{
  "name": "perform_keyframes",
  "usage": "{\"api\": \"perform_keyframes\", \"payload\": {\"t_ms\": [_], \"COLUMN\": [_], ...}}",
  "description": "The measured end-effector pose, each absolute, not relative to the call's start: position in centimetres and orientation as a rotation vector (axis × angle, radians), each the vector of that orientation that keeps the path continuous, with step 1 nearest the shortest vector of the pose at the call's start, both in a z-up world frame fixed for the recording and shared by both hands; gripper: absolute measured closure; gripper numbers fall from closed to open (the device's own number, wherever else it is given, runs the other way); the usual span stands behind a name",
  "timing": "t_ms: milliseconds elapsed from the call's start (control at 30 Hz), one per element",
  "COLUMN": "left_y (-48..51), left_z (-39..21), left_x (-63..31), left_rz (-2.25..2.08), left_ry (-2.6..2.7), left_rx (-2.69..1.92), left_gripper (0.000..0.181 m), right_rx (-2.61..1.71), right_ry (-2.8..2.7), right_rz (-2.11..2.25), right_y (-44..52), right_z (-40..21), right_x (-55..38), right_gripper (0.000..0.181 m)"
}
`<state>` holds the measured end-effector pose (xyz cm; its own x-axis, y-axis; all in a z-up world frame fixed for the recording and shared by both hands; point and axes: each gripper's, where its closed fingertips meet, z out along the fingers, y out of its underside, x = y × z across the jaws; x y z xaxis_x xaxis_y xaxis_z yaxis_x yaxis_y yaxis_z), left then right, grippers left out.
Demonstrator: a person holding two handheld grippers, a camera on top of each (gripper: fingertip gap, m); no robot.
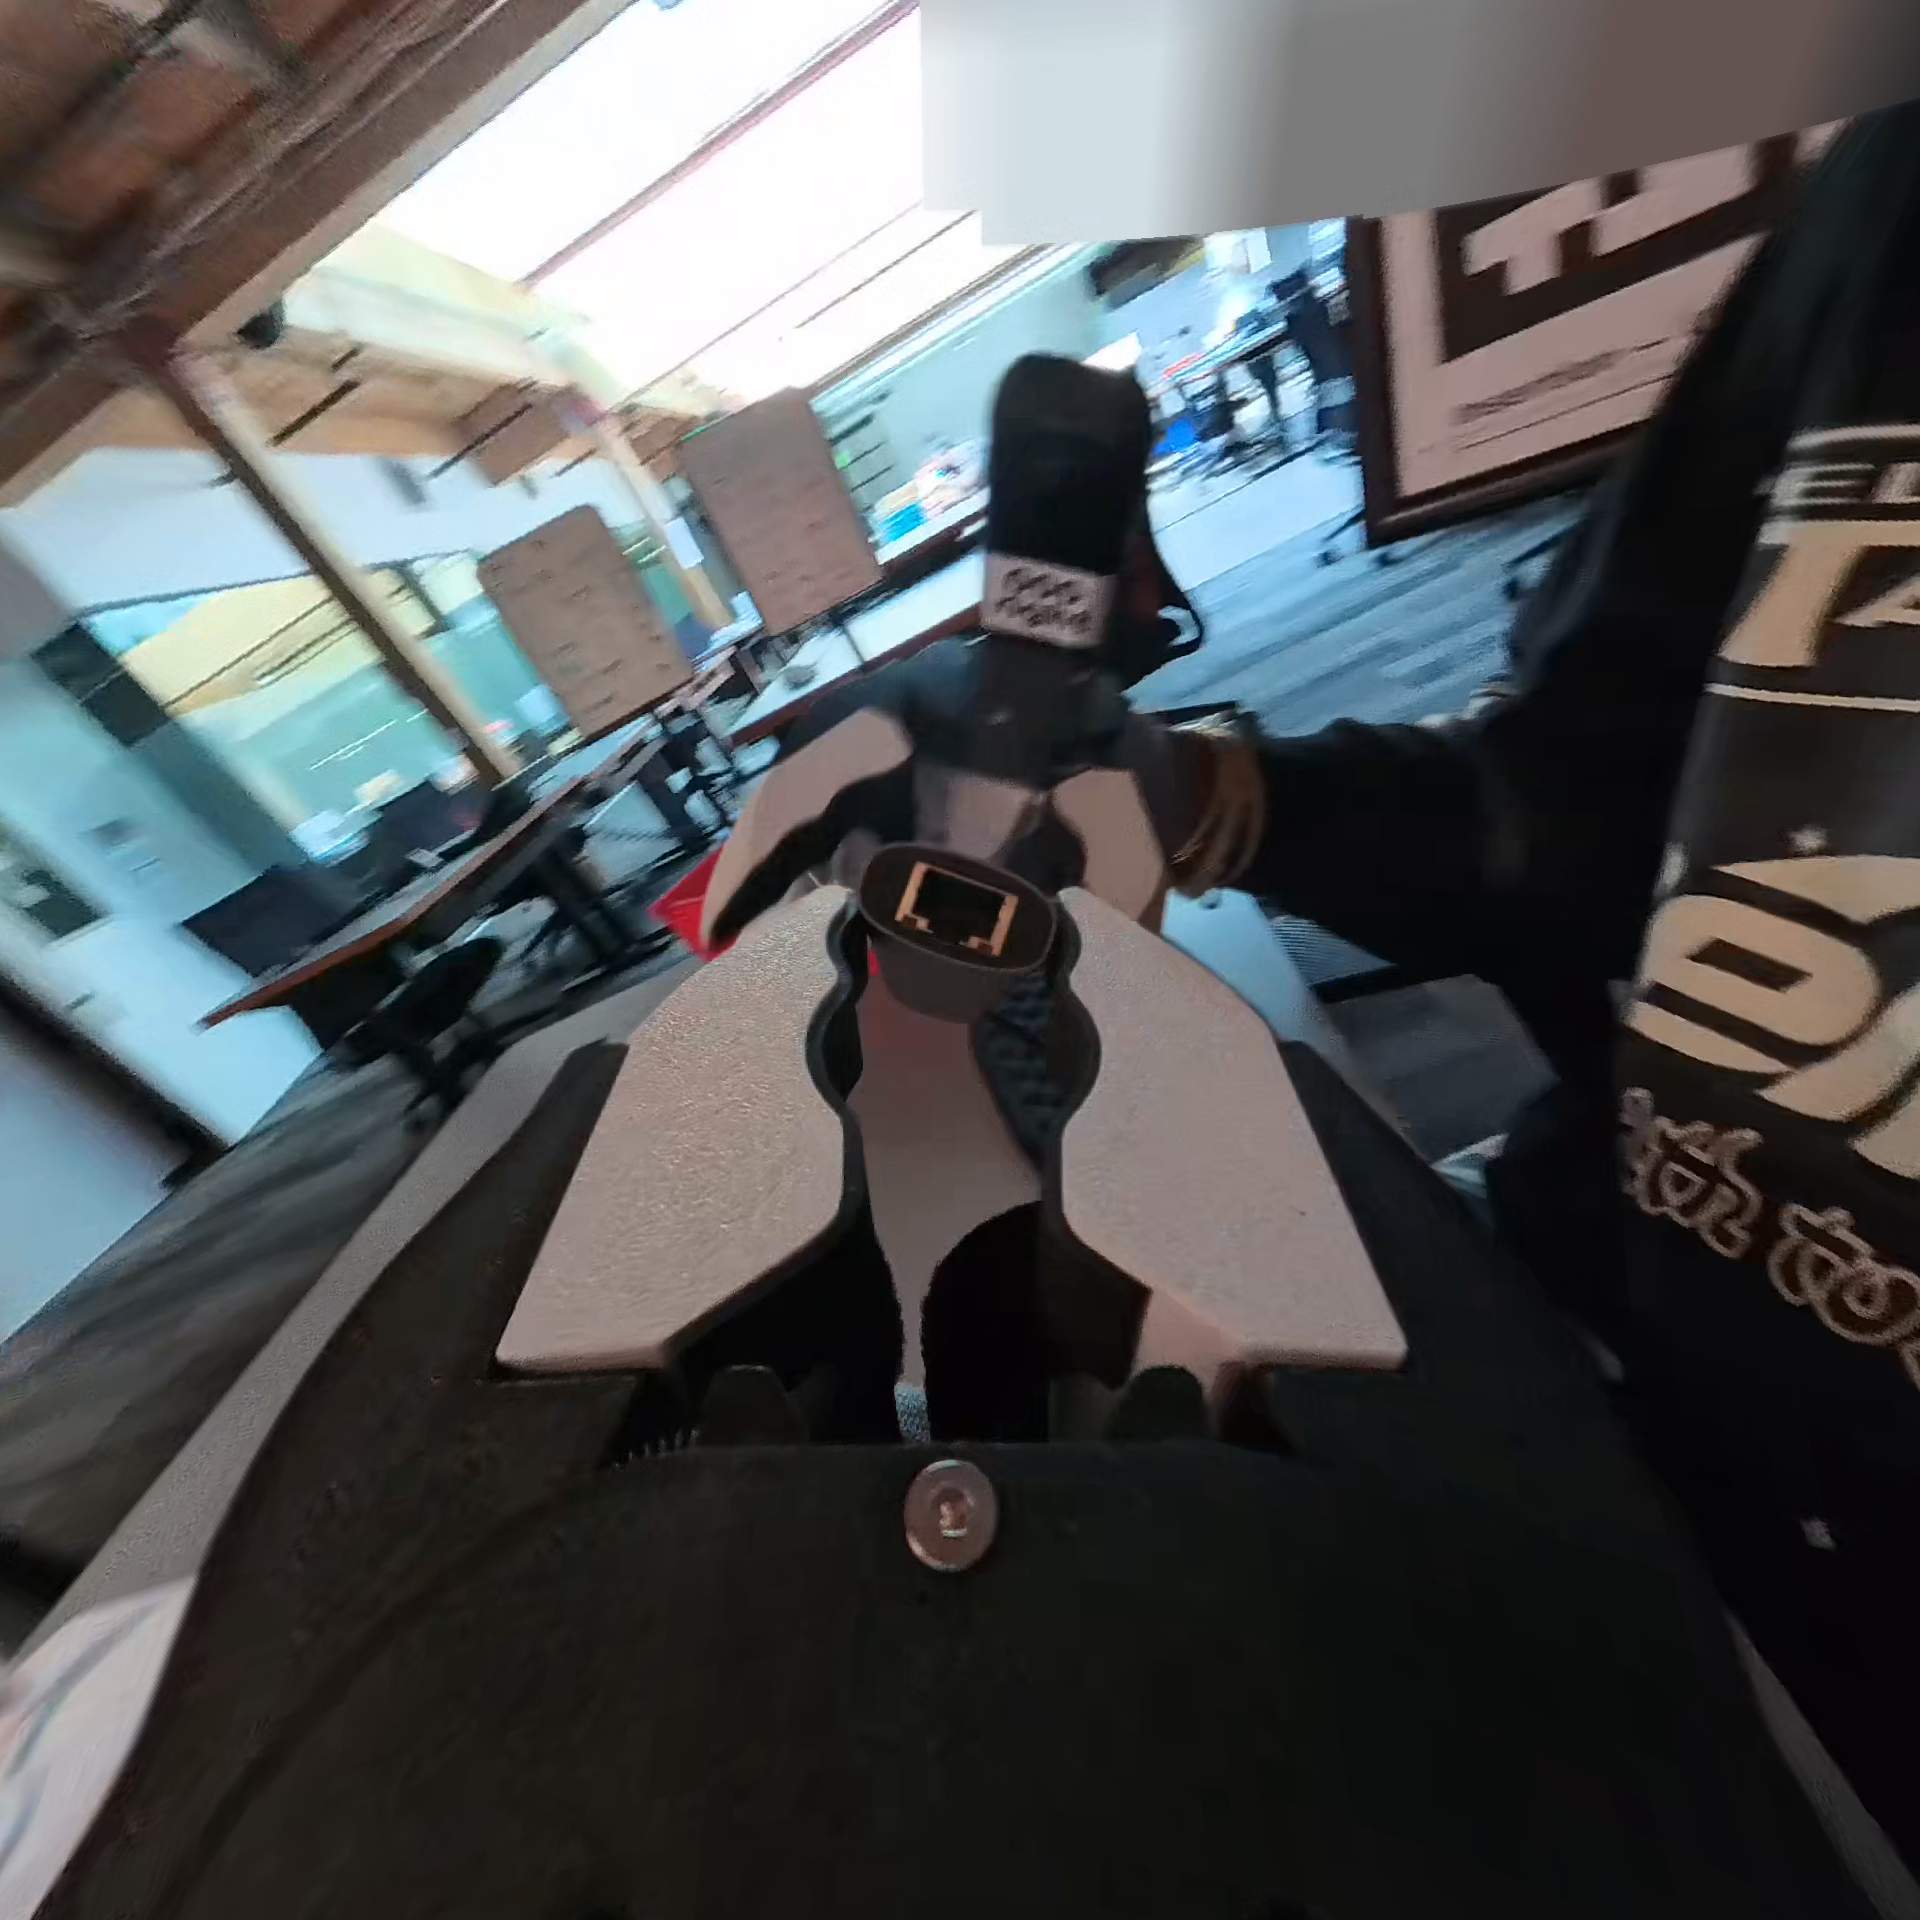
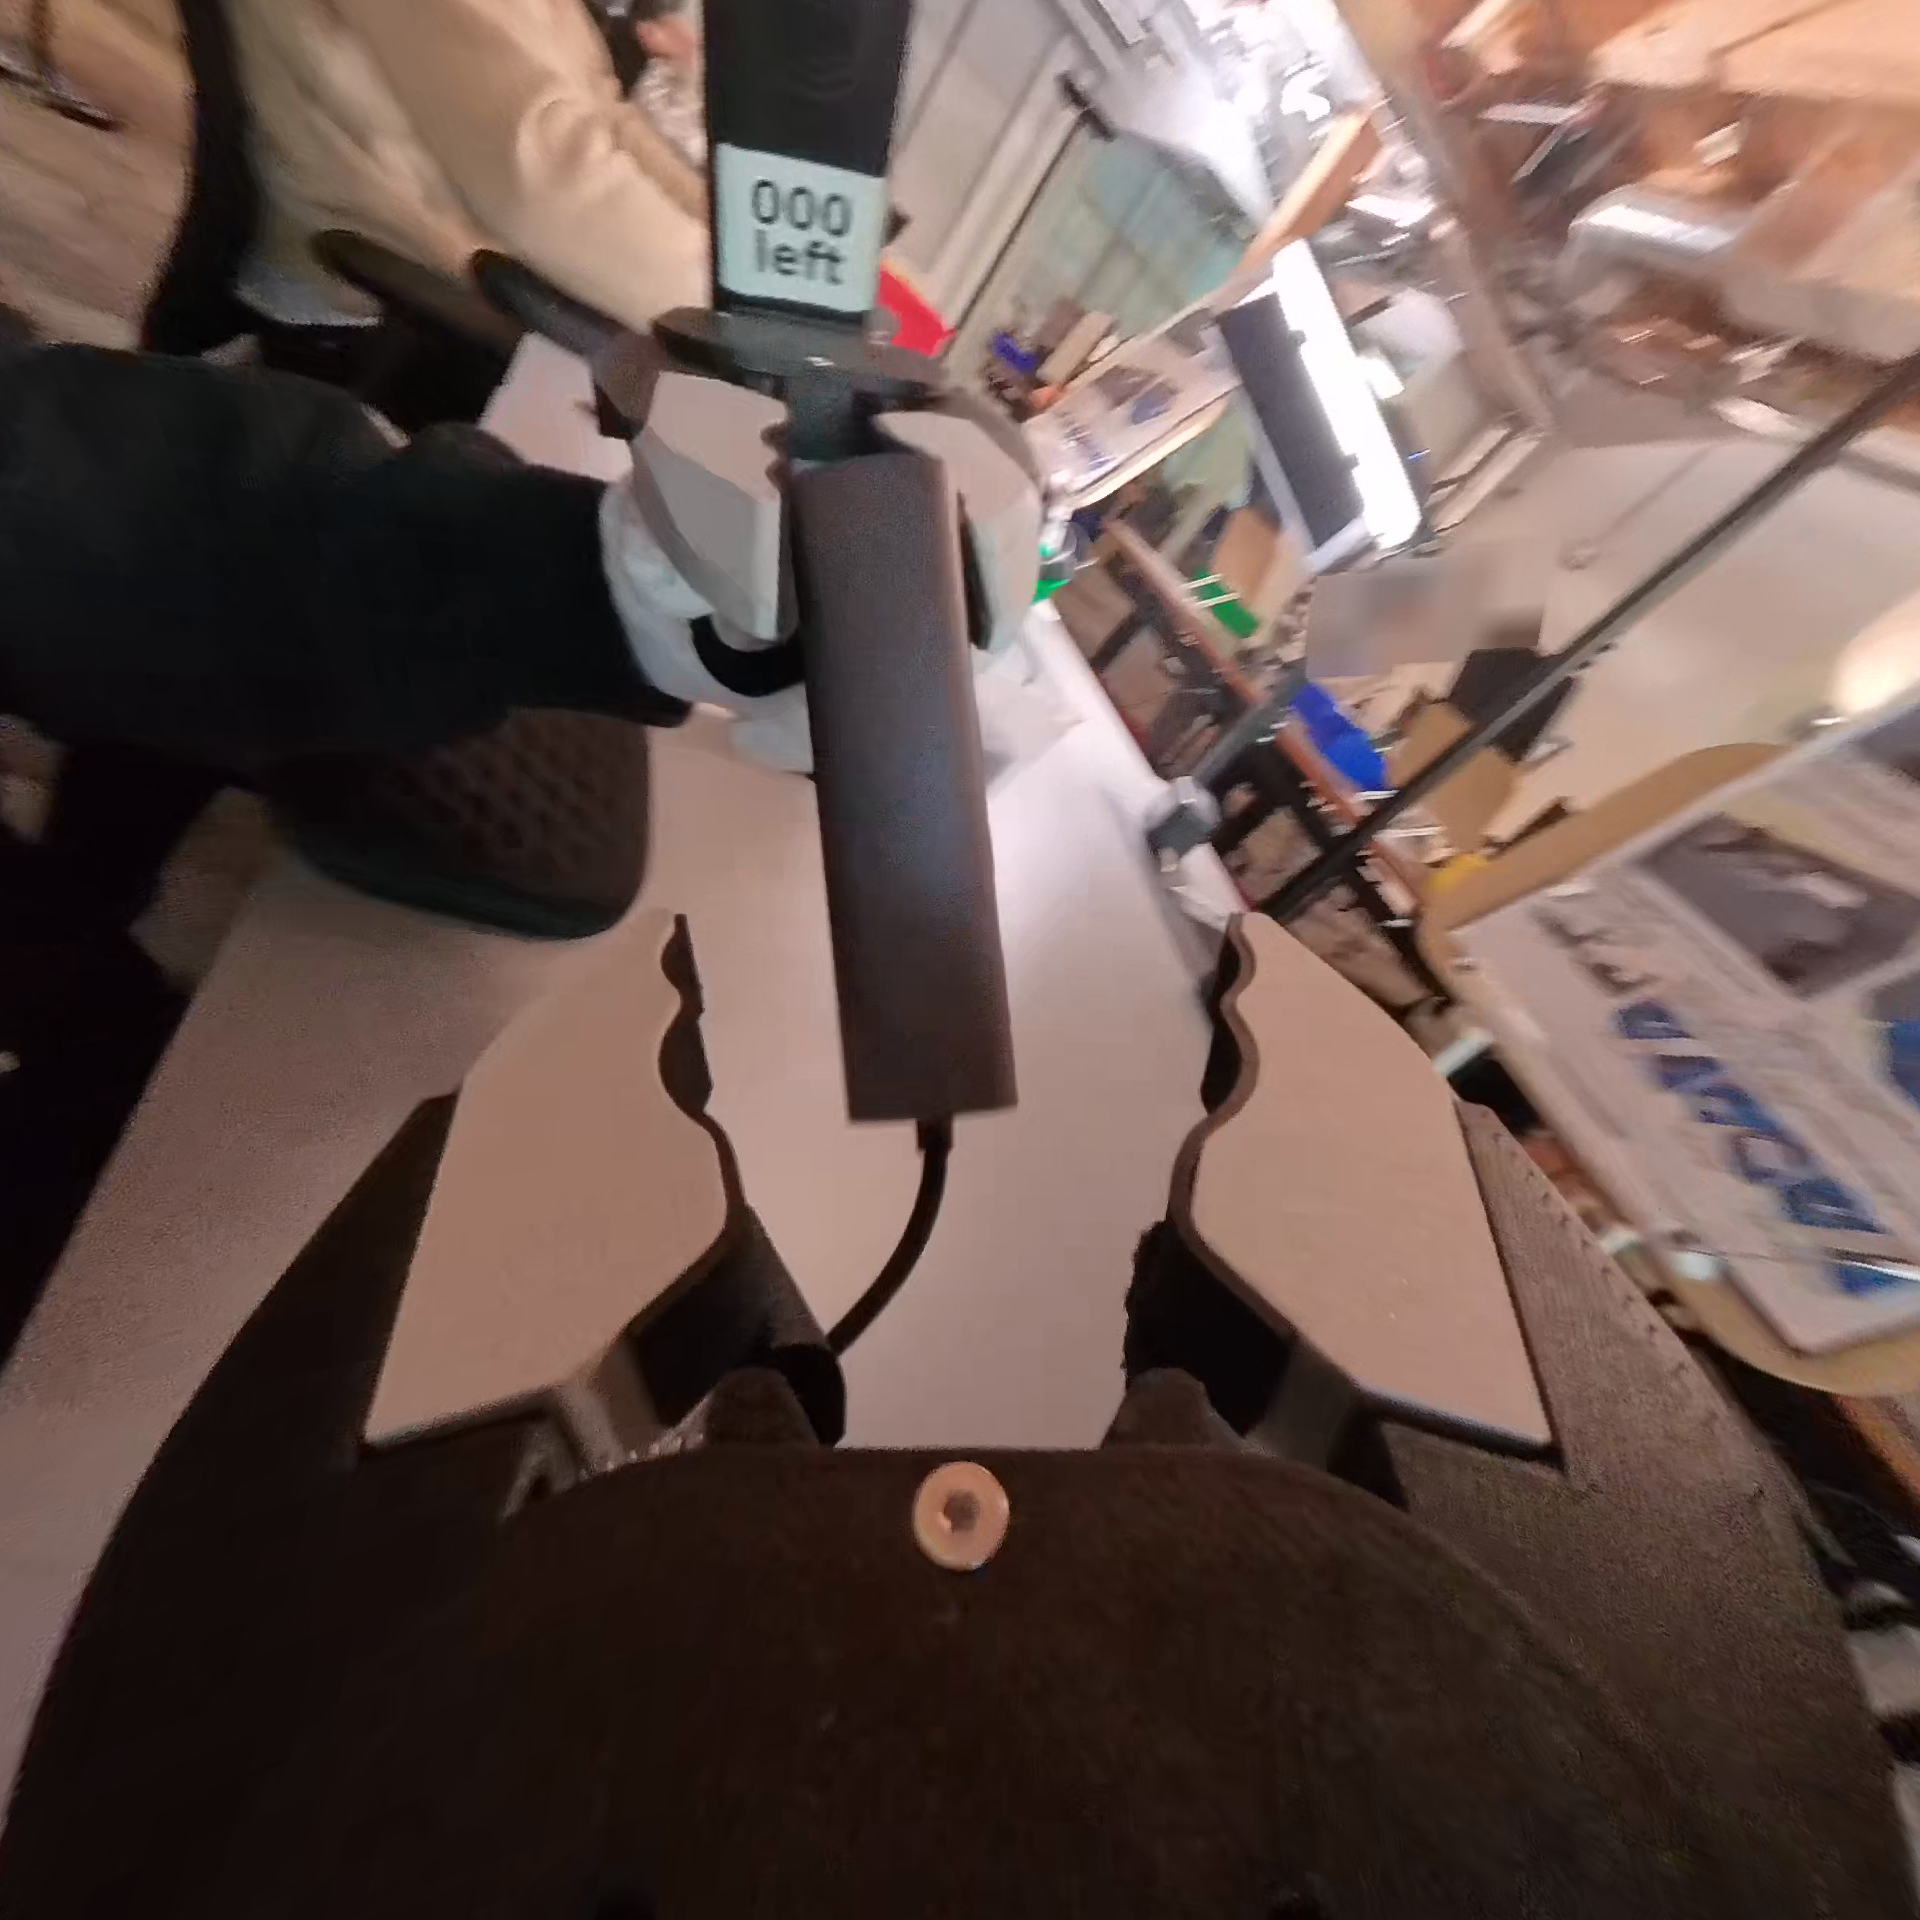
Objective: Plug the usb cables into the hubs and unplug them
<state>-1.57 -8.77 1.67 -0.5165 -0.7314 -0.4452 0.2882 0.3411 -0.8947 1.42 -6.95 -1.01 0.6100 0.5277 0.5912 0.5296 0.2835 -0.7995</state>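
Dark grey hub [image 2: 904, 790] with black cable [image 2: 904, 1247]; white glove [image 2: 675, 603]; table [image 2: 1039, 935] perhaps pale pink.

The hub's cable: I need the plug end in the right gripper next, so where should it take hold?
The right gripper is open just short of the hub, which the left gripper clamps at its far end. Grip the cable just below the hub's near end, jaws closing across it from either side: there it hangs free. The plug is out of view.

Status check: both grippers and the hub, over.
Left gripper shut on hub, network-port end poking out between fingers. Right gripper open, empty, facing hub's cable end. No cable plugged in view. Nothing between.
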Motion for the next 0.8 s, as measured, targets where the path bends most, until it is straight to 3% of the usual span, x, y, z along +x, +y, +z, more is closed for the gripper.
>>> {"api": "perform_keyframes", "payload": {"t_ms": [100, 167, 300, 467, 567, 700, 800], "left_y": [-9.9, -10.1, -8.1, -4.7, -4.4, -5.9, -6.2], "left_z": [0.1, -0.5, -0.5, -0.1, -0.6, -1.4, -2.9], "left_x": [-2.0, -2.2, -1.6, 0.1, 0.7, 1.0, 1.8], "left_rz": [-1.430, -1.449, -1.544, -1.836, -2.075, -2.231, -2.099], "left_ry": [1.728, 1.745, 1.620, 1.409, 1.357, 1.403, 1.487], "left_rx": [-0.346, -0.328, -0.461, -0.798, -0.934, -0.961, -1.023], "left_gripper": [0.150, 0.149, 0.152, 0.136, 0.126, 0.123, 0.122], "right_rx": [-1.407, -1.426, -1.435, -1.047, -0.773, -0.735, -0.763], "right_ry": [-1.086, -1.155, -1.127, -0.989, -1.071, -1.159, -1.193], "right_rz": [0.209, 0.300, 0.077, -1.022, -1.468, -1.590, -1.584], "right_y": [-7.4, -7.8, -6.0, -4.2, -4.6, -3.3, -2.6], "right_z": [-3.7, -4.9, -4.6, 1.6, 2.0, -0.2, -1.6], "right_x": [-0.8, -1.7, -0.3, 5.1, 4.8, 4.8, 5.4], "right_gripper": [0.106, 0.150, 0.150, 0.151, 0.150, 0.150, 0.150]}}
